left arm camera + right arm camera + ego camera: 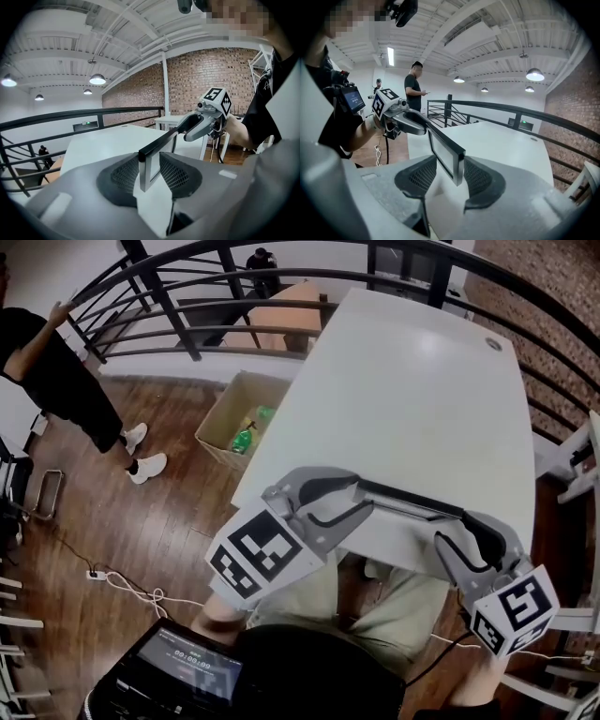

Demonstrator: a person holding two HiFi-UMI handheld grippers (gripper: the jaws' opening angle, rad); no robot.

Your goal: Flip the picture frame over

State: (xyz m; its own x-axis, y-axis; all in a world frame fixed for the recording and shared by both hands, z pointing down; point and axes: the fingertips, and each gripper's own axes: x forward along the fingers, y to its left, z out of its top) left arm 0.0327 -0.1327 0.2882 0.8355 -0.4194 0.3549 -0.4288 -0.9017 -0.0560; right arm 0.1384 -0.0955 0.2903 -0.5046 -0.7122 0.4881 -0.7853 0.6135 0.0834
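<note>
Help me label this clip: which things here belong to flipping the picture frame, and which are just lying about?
In the job: picture frame; left hand-held gripper and right hand-held gripper, one at each end of it; white table.
Lying about: cardboard box, green bottle inside it, white cable, bystander.

Black picture frame (pixel 412 502), white table (pixel 412 399), brown wood floor (pixel 159 521), red-brick wall (pixel 553 306).
</note>
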